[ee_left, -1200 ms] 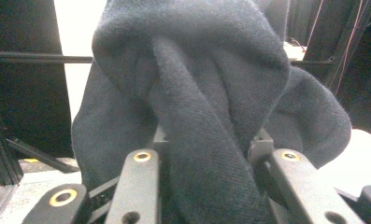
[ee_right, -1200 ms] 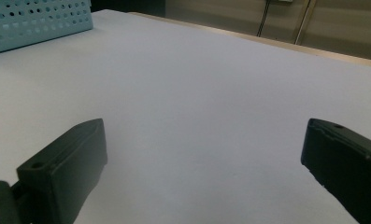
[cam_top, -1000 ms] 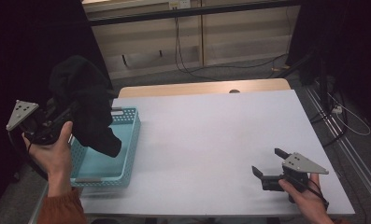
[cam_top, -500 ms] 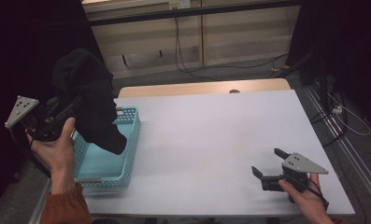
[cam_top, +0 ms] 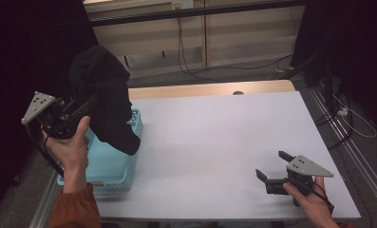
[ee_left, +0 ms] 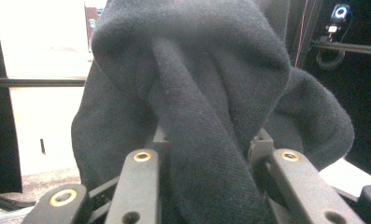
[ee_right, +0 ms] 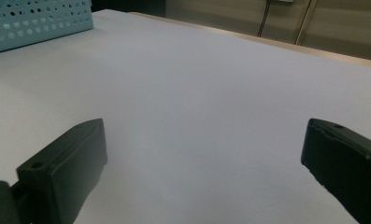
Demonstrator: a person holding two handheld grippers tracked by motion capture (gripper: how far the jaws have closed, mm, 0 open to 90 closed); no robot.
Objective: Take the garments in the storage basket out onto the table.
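Since the earlier frame the left gripper [cam_top: 84, 108] has carried the black cloth [cam_top: 105, 102] slightly higher above the blue basket [cam_top: 111, 164], jaws clenched on its folds. Rightward, the right gripper [cam_top: 272, 167] rests spread wide, holding nothing, on the white table [cam_top: 214, 137].

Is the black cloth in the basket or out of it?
Out. The cloth hangs bunched from the left claw, lifted above the basket; its lowest fold dangles over the basket's right rim.
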